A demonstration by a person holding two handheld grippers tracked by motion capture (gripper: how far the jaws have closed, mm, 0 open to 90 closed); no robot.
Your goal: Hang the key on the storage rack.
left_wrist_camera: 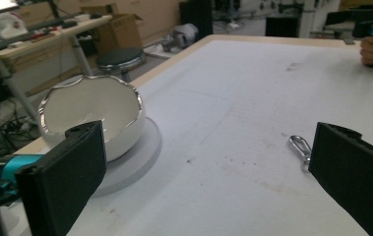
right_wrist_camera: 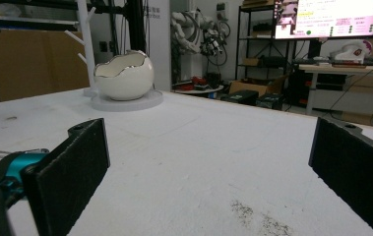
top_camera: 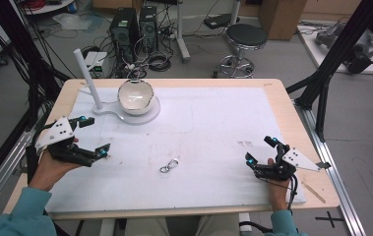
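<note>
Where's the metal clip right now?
In the high view the metal clip lies on the white mat, near its front middle, between the left gripper and right gripper.

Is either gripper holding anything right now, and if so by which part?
Nothing. Left gripper and right gripper are both open and empty; the metal clip lies loose on the mat.

no readable text, labels or numbers

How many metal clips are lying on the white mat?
1. The metal clip lies alone near the mat's front middle, between the two grippers and in front of the eggshell-shaped bowl. Nothing seems hidden.
</note>
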